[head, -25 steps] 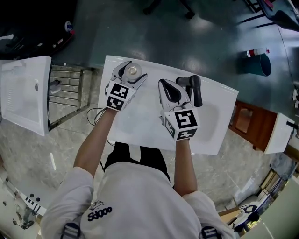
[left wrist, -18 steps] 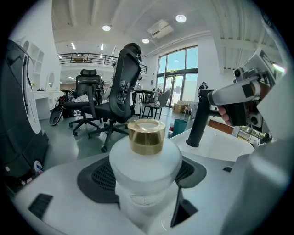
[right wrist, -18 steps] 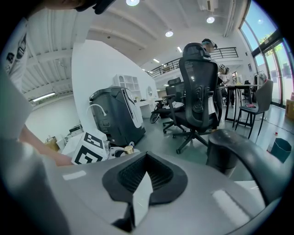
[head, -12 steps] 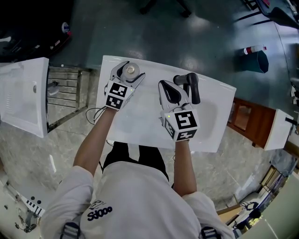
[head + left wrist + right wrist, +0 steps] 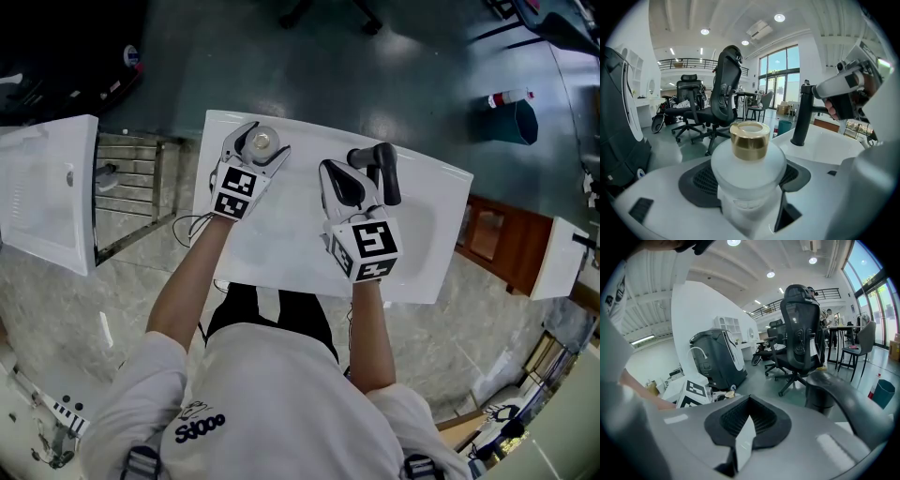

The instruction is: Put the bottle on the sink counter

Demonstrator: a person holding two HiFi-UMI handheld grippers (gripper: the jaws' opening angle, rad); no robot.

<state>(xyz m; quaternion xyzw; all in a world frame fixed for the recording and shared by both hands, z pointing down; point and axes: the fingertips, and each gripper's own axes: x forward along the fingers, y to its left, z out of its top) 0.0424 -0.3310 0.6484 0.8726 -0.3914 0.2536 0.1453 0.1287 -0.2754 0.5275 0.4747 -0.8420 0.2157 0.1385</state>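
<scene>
Left gripper (image 5: 262,145) is clamping the frosted white, gold-capped bottle (image 5: 749,161) at the white sink counter's (image 5: 281,251) 11 o'clock. Right gripper (image 5: 349,190) is idling, jaws together, empty. Placement step, likely needing it seated, then released.

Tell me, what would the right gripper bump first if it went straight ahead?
Probably the black faucet, close ahead and just right of where the right gripper points. It might slip past on the faucet's left; depth is hard to judge.

Minimal delta over the last second. In the head view the desk (image 5: 281,246) now sits slightly further left and up in frame. Right tongs (image 5: 342,178) didn't shift with it, so they're a hair closer to the black faucet (image 5: 381,169).
</scene>
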